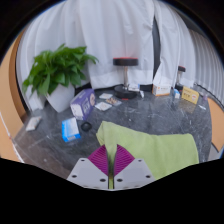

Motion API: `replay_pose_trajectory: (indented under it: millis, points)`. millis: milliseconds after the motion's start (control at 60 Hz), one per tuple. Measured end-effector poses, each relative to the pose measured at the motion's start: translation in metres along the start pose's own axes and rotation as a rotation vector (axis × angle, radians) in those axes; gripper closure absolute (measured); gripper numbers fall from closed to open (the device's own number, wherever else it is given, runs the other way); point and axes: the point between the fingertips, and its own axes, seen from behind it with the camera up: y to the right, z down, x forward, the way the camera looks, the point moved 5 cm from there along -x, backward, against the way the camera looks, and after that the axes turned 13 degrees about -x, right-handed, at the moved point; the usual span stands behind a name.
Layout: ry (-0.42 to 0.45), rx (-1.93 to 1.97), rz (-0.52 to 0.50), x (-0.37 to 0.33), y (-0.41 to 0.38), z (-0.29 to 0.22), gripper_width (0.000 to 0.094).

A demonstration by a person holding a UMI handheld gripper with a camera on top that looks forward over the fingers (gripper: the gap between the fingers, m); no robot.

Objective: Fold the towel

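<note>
A light green towel (155, 148) lies on the dark marbled table (60, 150), spreading from the fingers away to the right. My gripper (111, 160) is shut on the towel's near edge: a thin fold of green cloth runs between the two magenta pads (98, 160) and out ahead of the fingertips. The part of the towel under the fingers is hidden.
A potted green plant (58, 70) stands at the back left. A purple box (83, 102) and a small blue-and-white box (70, 129) lie left of the towel. A black-based device (126, 90), small boxes and bottles (180, 77) stand at the back before a white curtain.
</note>
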Motion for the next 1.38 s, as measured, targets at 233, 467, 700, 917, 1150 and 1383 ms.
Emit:
replay_pose_trajectory:
  millis: [233, 467, 700, 917, 1150, 1383]
  points:
    - [0.135, 0.143, -0.056, -0.054, 0.087, -0.050, 0.0885]
    - [-0.063, 0.133, 0.073, -0.021, 0.197, 0.046, 0.0382]
    - [-0.093, 0.059, 0.207, -0.080, 0.254, 0.050, 0.0087]
    - [-0.067, -0.008, 0.227, -0.163, 0.224, 0.029, 0.0086]
    - [-0.057, 0.001, 0.238, -0.222, 0.178, 0.027, 0.0089]
    - [-0.076, 0.014, 0.240, -0.238, 0.157, 0.039, 0.0089]
